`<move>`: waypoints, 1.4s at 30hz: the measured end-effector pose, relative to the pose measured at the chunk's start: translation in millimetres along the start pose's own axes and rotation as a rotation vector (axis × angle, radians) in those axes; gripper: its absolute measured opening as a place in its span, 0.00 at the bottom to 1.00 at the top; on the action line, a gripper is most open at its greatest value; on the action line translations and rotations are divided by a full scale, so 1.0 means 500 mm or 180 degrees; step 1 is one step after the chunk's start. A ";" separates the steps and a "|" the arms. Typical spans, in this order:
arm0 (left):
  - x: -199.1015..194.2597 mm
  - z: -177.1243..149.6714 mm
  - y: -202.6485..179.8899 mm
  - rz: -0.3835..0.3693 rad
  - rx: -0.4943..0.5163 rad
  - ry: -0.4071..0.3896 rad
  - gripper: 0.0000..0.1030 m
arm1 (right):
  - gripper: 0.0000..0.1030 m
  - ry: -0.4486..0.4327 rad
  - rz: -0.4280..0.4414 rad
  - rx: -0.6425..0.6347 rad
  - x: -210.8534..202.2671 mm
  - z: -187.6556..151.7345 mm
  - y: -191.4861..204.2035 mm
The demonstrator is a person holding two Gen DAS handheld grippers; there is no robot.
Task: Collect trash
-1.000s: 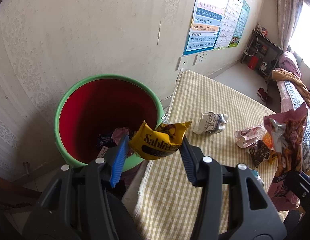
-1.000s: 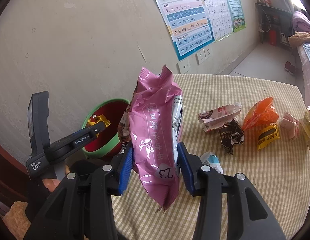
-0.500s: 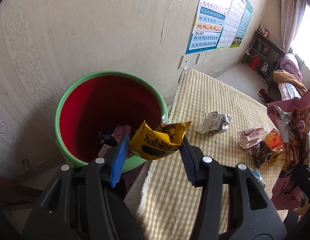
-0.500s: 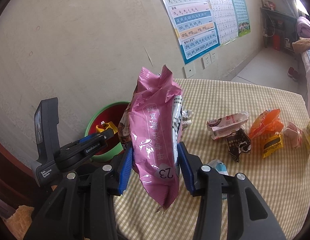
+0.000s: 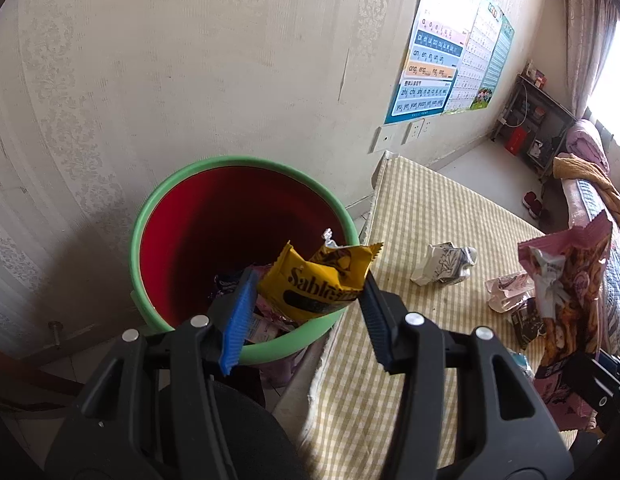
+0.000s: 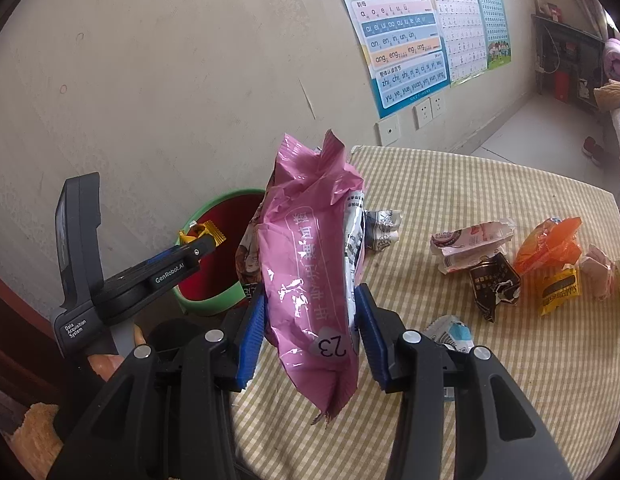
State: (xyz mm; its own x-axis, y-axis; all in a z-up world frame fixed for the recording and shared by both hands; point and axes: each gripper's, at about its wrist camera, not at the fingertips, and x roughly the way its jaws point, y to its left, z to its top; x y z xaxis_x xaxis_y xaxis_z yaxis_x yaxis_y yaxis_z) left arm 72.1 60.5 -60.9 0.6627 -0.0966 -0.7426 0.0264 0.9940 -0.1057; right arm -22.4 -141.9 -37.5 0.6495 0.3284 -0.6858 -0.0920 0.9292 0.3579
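My left gripper (image 5: 305,312) is shut on a yellow Sable wrapper (image 5: 318,280) and holds it over the near rim of a green bin with a red inside (image 5: 181,240), which has several wrappers at its bottom. My right gripper (image 6: 310,316) is shut on a large pink snack bag (image 6: 310,264), held upright above the table's left end. The pink bag also shows in the left wrist view (image 5: 566,292). The left gripper (image 6: 189,248) and the bin (image 6: 213,304) show in the right wrist view.
A checked yellow tablecloth (image 6: 490,184) covers the table beside the bin. Loose trash lies on it: a crumpled white wrapper (image 5: 446,264), a pink-white wrapper (image 6: 470,240), a dark wrapper (image 6: 494,284), an orange bag (image 6: 550,244), a small yellow packet (image 6: 558,288). The wall stands close behind.
The left gripper has moved closer over the bin with the yellow wrapper. The right gripper has drifted a little left with the pink bag.
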 end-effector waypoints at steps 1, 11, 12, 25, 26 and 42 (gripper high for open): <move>0.001 0.001 0.004 0.0018 -0.0005 0.0003 0.48 | 0.43 0.0009 0.0006 0.0001 0.004 0.001 0.001; -0.004 0.023 0.065 0.0165 -0.0127 -0.0082 0.48 | 0.43 0.0133 0.0075 -0.0092 0.057 0.015 0.024; -0.004 0.026 0.071 0.0182 -0.0126 -0.0088 0.48 | 0.43 0.0148 0.0088 -0.0102 0.064 0.017 0.027; 0.026 0.062 0.146 0.0290 -0.0175 -0.0083 0.48 | 0.43 0.0326 0.0243 -0.0115 0.168 0.062 0.074; 0.031 0.065 0.149 0.0286 -0.0180 -0.0068 0.48 | 0.43 0.0330 0.0251 -0.0116 0.173 0.066 0.077; 0.083 0.079 0.174 0.0243 -0.0327 0.0091 0.48 | 0.43 0.0457 0.0376 -0.0131 0.259 0.111 0.116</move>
State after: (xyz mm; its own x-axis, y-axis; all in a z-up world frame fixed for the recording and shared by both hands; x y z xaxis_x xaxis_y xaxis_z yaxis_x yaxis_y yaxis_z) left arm 131.7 144.9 -74.8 0.6382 -0.0236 -0.7695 -0.1012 0.9883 -0.1142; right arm 98.3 -54.8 -70.2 0.5181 0.4538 -0.7250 -0.1941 0.8879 0.4170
